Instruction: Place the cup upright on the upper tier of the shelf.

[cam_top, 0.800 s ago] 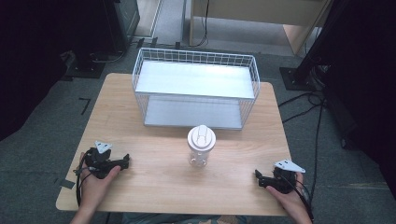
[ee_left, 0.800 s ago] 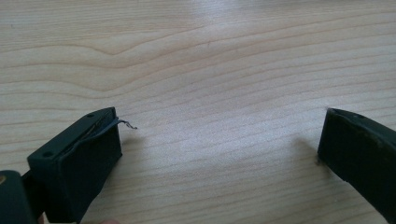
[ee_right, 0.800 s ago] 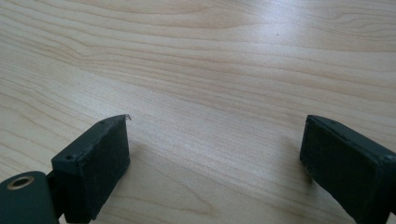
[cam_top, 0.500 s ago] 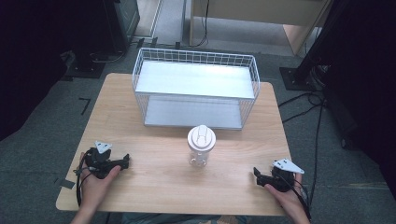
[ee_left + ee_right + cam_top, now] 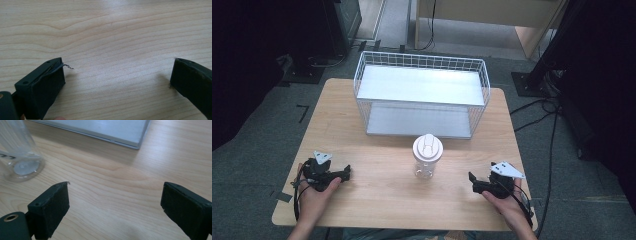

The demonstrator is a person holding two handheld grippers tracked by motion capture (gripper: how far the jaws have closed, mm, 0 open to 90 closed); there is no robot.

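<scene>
Item: clear plastic bottle w/ white flip-top lid point(image 5: 427, 156), stood upright near the middle of the light wooden table point(image 5: 382, 200), just in front of the white wire basket w/ flat grey-white shelf panels point(image 5: 422, 95), not touching it. In the right gripper view the bottle's transparent base point(image 5: 22, 162) is seen upper left, off the line between the jaws, w/ the basket's lower panel edge point(image 5: 120, 135) behind. Right gripper point(image 5: 473, 181): held low at the table's near right, jaws spread wide, nothing between them, aimed toward the bottle but well apart from it. Left gripper point(image 5: 346, 172): held low at the near left, jaws likewise spread wide on bare wood point(image 5: 112, 37), nothing gripped. Step judged in hand: approach to the bottle, prob. by the right gripper. Handling notes: gripper to be swung left until the bottle body is centred between the jaws; grip best taken on the cylindrical wall below the lid, not on the lid itself, since a flip-top may pop; jaws to be closed gently, as thin clear plastic is likely to flex and slip. Bottle is tall and appears empty, so easily tipped if nudged by one jaw first. Basket front wires to be kept clear of during the reach.
</scene>
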